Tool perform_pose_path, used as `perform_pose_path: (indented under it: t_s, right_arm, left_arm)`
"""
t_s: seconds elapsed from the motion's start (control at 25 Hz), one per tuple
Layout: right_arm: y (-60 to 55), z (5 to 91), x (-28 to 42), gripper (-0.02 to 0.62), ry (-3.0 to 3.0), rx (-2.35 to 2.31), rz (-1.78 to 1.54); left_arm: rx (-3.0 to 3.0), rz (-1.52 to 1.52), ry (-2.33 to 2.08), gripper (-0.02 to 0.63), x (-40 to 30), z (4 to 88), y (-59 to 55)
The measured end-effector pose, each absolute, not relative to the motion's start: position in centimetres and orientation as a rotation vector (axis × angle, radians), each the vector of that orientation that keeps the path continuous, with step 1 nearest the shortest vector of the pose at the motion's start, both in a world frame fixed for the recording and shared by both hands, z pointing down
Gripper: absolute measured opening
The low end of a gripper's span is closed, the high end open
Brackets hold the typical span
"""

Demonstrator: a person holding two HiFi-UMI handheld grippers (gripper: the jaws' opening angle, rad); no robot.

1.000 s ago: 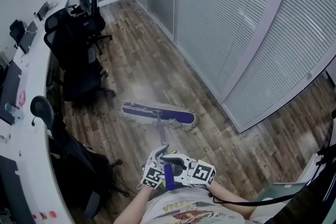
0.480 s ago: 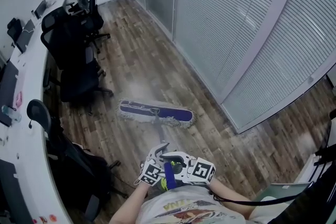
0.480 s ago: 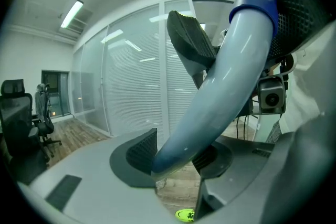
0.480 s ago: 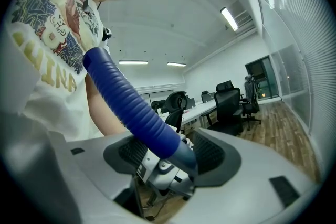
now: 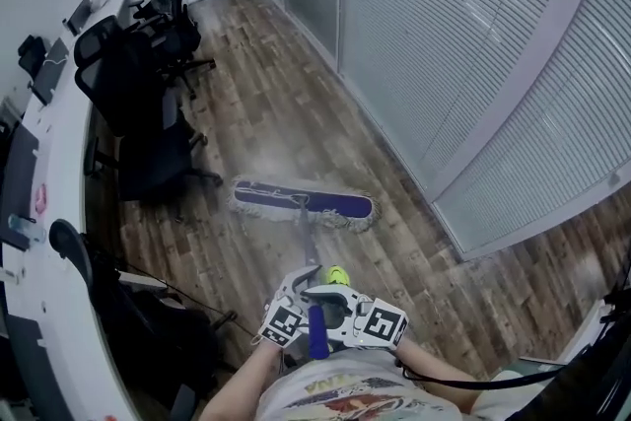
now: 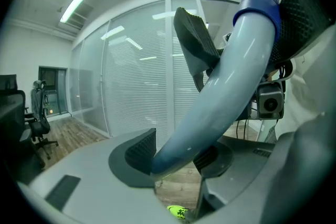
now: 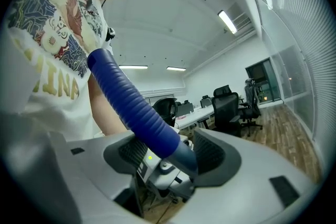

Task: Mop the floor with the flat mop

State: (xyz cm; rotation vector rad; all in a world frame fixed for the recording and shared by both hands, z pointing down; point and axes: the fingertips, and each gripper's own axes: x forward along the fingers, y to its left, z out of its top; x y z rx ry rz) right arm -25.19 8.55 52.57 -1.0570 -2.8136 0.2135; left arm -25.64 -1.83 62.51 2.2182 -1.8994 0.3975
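The flat mop's purple head (image 5: pixel 304 203) with its pale fringe lies flat on the wood floor, crosswise to me. Its grey handle (image 5: pixel 305 246) runs back to both grippers, which sit close to my body. My left gripper (image 5: pixel 299 295) holds the grey pole (image 6: pixel 226 81); in the left gripper view (image 6: pixel 178 157) the pole lies between the pads and touches them while the jaws are opening slightly. Just behind it, my right gripper (image 5: pixel 340 313) is shut on the handle's ribbed blue grip (image 7: pixel 131 102), seen clamped between its pads in the right gripper view (image 7: pixel 168 152).
Black office chairs (image 5: pixel 148 153) and a long white desk (image 5: pixel 49 242) line the left side. A glass wall with blinds (image 5: pixel 473 64) runs along the right. A dark chair and bag (image 5: pixel 148 320) stand near my left. A yellow-green shoe (image 5: pixel 338 275) shows under the handle.
The mop head has slid forward along the floor and slightly right, and both grippers travelled with the handle. The yellow-green shoe has come into view.
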Motion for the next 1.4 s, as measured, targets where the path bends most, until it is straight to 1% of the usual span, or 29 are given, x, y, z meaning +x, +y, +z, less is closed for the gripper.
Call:
perform_pose_path:
  t_s: [0.24,0.6,1.12,1.28,1.4]
  right_arm:
    - [-0.4,51.7,-33.3,0.252,-2.854,-1.067,0.322]
    - [-10.2,51.5,-41.6,0.252,-2.834,-1.083,0.357]
    - [-17.0,52.4,-55.0,0.252,-2.795,-1.100,0.276]
    - [-20.5,52.5,-60.5,0.252,-2.793,-1.030,0.305]
    - [-23.1,52.5,-65.9,0.252,-2.805,-0.979,0.301]
  left_arm:
    - [2.200,0.465,-1.878,0.161,-33.8,62.5,-10.4]
    - [2.184,0.490,-1.882,0.161,-42.4,62.7,-20.0]
    - [2.199,0.434,-1.891,0.172,-55.9,62.8,-27.2]
    - [2.227,0.442,-1.853,0.178,-61.1,63.3,-30.5]
    - [2.239,0.442,-1.839,0.179,-66.4,62.9,-33.0]
